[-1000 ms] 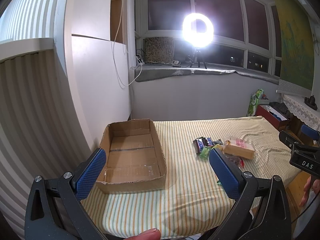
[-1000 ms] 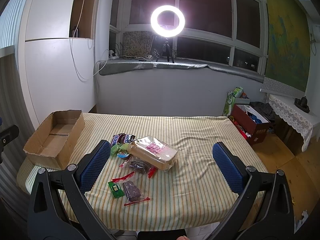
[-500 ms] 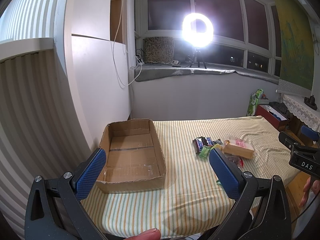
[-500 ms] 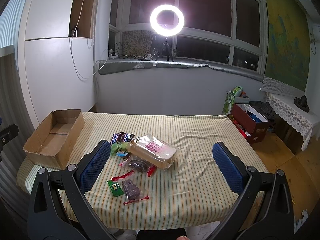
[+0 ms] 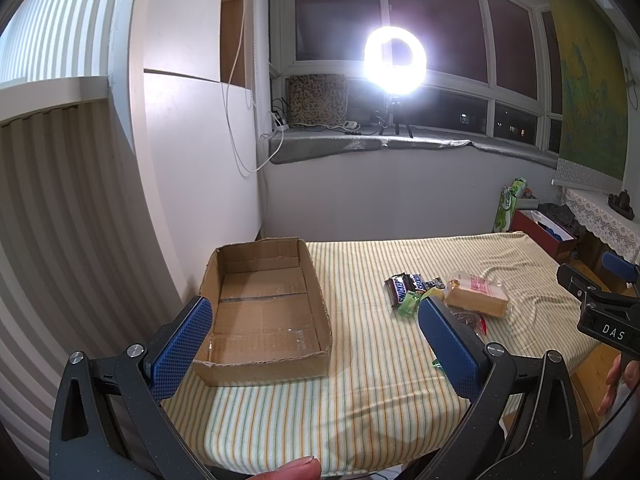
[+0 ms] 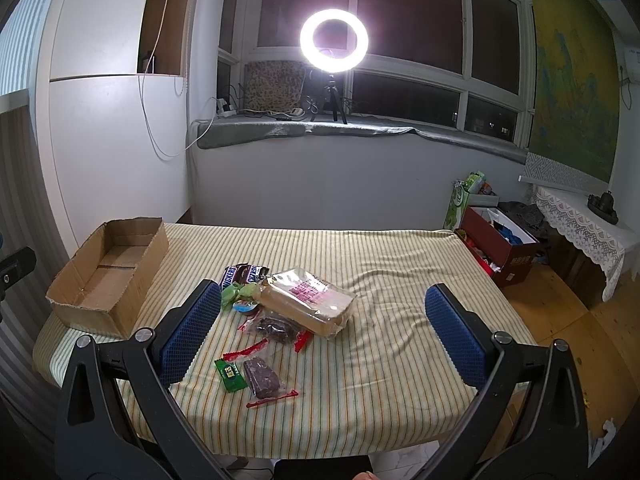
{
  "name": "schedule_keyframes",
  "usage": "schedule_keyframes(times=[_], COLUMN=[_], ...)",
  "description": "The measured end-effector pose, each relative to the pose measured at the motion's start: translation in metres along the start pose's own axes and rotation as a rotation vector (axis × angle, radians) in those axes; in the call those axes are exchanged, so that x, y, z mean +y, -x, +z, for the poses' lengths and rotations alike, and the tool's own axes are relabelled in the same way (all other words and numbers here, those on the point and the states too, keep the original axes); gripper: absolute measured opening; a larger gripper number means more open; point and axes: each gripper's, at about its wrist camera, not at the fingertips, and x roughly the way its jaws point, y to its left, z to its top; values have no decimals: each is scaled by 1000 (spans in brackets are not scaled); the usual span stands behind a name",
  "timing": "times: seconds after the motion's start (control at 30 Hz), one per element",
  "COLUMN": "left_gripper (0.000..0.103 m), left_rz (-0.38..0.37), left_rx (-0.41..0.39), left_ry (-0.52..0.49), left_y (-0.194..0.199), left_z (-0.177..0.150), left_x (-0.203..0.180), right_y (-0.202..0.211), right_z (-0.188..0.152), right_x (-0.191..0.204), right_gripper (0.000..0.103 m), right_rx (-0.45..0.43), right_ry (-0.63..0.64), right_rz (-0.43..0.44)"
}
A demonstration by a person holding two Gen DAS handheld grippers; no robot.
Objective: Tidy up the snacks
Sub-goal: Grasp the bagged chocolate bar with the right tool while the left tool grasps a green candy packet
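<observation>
An empty cardboard box point(image 5: 264, 304) sits at the table's left end; it also shows in the right wrist view point(image 6: 108, 272). A pile of snacks lies mid-table: a wrapped cake loaf point(image 6: 308, 300), Snickers bars point(image 6: 244, 274), green candy point(image 6: 236, 294), two dark snacks in clear wrappers point(image 6: 274, 326) point(image 6: 262, 374) and a small green packet point(image 6: 230, 376). The loaf point(image 5: 478, 294) and Snickers bars point(image 5: 404, 286) show in the left wrist view. My left gripper point(image 5: 316, 344) is open and empty, before the box. My right gripper point(image 6: 324, 328) is open and empty, before the snacks.
The table wears a striped yellow cloth point(image 6: 400, 264). A white wall and cabinet point(image 5: 180, 184) stand close on the left. A red box point(image 6: 500, 244) and a lace-covered shelf point(image 6: 580, 228) stand on the floor to the right. A ring light point(image 6: 334, 40) shines on the windowsill.
</observation>
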Motion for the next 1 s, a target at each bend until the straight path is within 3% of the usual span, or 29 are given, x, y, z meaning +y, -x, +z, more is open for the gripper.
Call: schedule_keyframes(times=[0.2,0.37,0.57,0.7,0.9,1.0], left_gripper=[102,102,102,102,102,102], left_rz=[-17,-119,-289,-312,-330,-337], left_rx=[19,92,266,303,333,335], left_ry=[11,9,-3,6,-17,-50], left_y=[-5,-35,-79,-87,-97,-105], left_z=[-5,-36,-91,-106,-103,-100], left_x=[0,-10,-36,-46,-50,-51], right_y=[-14,-49,-79,-87,-109,-121], right_z=[-13,-47,-80,-89,-92,-95], right_x=[5,10,7,11,22,24], right_gripper=[103,103,103,103,102,86], right_rx=[60,188,284,292,304,316], right_ry=[46,71,74,95,167,178], right_rz=[23,99,173,208,285,312])
